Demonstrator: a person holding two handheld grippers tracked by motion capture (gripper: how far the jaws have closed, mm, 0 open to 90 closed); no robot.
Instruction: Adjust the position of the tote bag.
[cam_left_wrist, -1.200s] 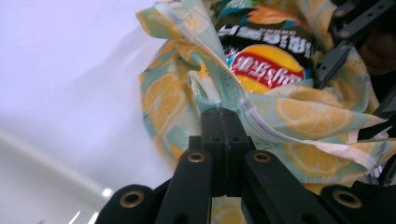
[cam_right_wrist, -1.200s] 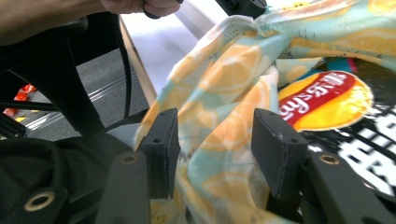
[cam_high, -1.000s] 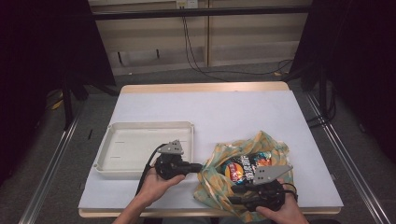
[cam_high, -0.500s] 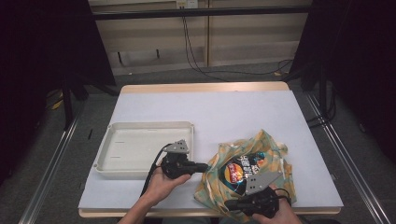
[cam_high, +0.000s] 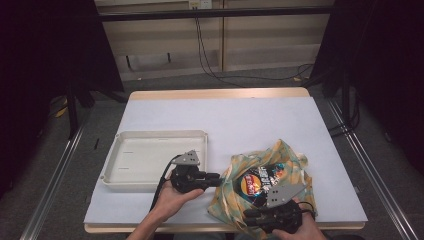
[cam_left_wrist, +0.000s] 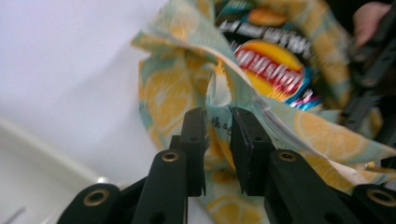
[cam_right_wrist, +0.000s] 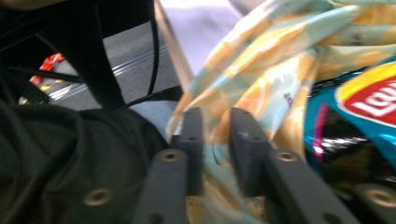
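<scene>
While bag (cam_high: 235, 185) mouth faces tray (cam_high: 125, 172) | both tongs clamped on bag rim

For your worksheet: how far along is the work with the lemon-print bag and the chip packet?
Done: the chip packet lies inside the lemon-print bag. In hand: the left gripper and right gripper each have the bag's edge between their jaws, which have just been opening. Left: the white tray holds nothing.
</scene>
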